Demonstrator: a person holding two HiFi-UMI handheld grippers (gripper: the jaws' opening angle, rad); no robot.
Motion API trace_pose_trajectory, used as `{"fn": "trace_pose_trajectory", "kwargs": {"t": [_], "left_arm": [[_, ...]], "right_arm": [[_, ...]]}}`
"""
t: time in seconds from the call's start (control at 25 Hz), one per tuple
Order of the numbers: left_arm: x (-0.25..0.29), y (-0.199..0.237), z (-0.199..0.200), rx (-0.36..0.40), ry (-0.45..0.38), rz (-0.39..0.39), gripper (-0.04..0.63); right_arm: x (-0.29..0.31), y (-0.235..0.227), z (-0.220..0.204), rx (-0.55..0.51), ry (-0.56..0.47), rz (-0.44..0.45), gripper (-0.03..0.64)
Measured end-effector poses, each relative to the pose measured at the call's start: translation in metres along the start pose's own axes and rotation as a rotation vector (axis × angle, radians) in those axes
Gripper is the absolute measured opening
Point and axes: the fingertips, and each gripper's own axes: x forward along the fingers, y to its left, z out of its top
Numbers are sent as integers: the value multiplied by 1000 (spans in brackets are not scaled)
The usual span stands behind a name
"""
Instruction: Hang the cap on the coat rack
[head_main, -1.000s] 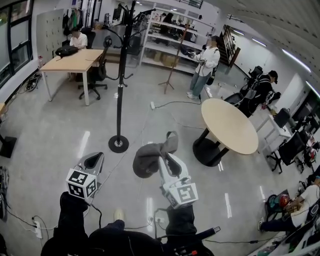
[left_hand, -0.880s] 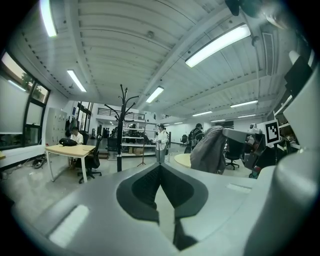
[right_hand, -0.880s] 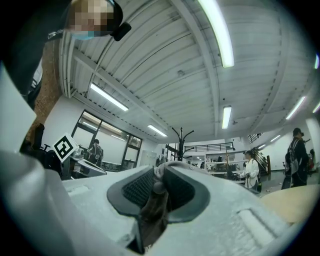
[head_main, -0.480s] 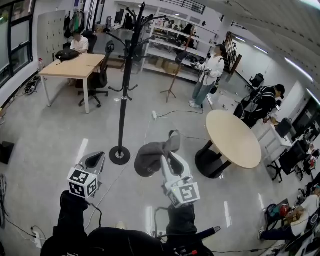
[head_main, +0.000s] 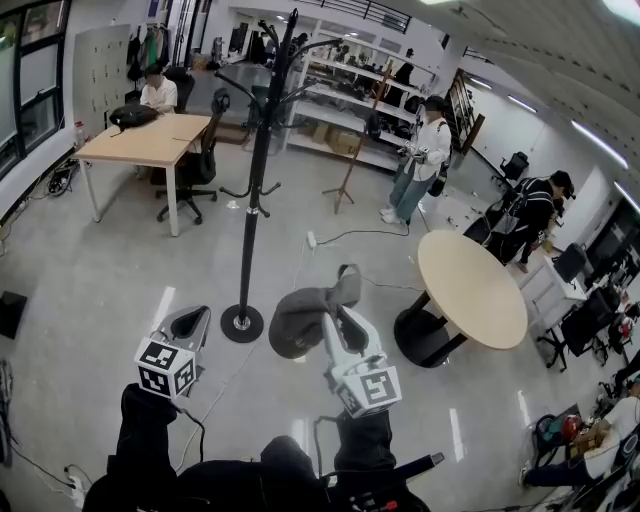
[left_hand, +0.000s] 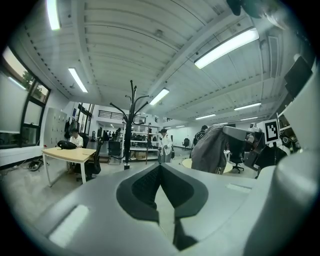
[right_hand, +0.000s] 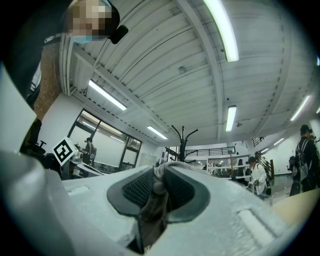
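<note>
We see a shiny gray floor (head_main: 100, 260). On it stand the coat rack (head_main: 251, 230), a round table (head_main: 470, 288) and a desk (head_main: 150, 138).

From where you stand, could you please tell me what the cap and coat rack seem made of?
The cap looks like soft grey fabric, matte: it sags and folds. The coat rack is probably black-painted metal, given its thin pole and curved hooks.

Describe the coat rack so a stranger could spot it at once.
Left of the round table, on the grey floor, rises the coat rack: a tall black pole on a round base. Unlike the thin brown stand behind, it branches into curved hooks.
</note>
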Motion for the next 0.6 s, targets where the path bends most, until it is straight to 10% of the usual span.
{"fn": "trace_pose_trajectory", "kwargs": {"t": [0.6], "left_arm": [[64, 29, 0, 2, -14, 47, 2]], "right_arm": [[66, -49, -18, 11, -46, 52, 78]]}}
